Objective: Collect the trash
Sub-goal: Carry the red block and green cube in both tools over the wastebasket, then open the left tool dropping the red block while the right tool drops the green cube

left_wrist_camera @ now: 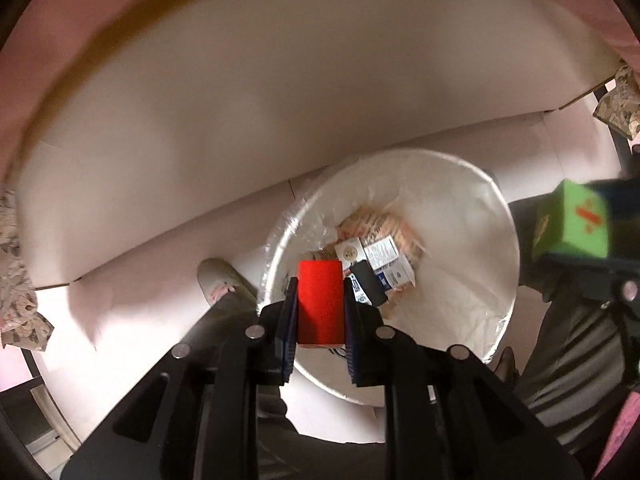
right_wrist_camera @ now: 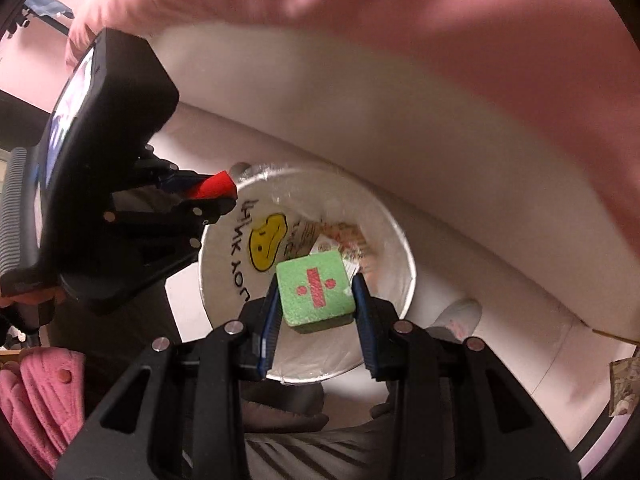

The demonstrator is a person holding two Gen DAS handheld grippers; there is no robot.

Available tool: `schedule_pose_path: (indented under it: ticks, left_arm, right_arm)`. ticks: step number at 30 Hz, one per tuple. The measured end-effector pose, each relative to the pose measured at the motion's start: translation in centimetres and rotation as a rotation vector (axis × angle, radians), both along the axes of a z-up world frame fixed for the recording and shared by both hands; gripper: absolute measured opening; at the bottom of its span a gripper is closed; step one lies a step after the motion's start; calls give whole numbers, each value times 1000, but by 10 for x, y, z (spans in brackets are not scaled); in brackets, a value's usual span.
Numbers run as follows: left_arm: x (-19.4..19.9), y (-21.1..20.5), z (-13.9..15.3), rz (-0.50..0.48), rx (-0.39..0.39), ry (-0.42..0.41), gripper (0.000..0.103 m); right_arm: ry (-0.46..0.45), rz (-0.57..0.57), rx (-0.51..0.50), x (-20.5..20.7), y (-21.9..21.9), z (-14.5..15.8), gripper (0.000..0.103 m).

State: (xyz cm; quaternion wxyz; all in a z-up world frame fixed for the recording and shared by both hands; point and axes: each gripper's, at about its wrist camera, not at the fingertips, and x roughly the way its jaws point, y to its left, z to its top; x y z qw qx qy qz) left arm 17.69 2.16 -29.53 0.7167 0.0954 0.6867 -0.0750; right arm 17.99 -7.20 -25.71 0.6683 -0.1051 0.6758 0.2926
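2 claws, 2 blocks, 1 bin. Left claw (left_wrist_camera: 320,308), low middle of its pic, is clamped tight on 1 red block (left_wrist_camera: 320,304). Right claw (right_wrist_camera: 316,300), middle of its pic, is clamped on 1 green block (right_wrist_camera: 314,286) w/ a red divide sign. Both blocks hang over the 1 white bin (left_wrist_camera: 472,280). Inside the bin, approx 3 small boxes (left_wrist_camera: 380,264), piled up so hard to count.

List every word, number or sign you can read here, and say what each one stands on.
Red division sign "÷": on the green foam block held in the right gripper.
Yellow frowning face, with upside-down black lettering beside it that I cannot read for sure: inside wall of the white bin.
Print on the small cartons in the bin: too small and blurred.
Red block: no marking.
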Motion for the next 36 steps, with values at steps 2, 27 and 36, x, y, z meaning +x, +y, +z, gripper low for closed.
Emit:
schedule_pose_path:
  ticks: [2, 27, 36]
  left_arm:
    - [1, -1, -11, 0, -2, 23, 22]
    - [7, -11, -111, 18, -11, 252, 22]
    - [7, -12, -138, 39, -36, 331, 22]
  right_arm:
    - [16, -7, -4, 2, 1, -11, 35]
    - [262, -36, -60, 0, 2, -123, 35]
    - [310, -1, -86, -5, 7, -145, 35]
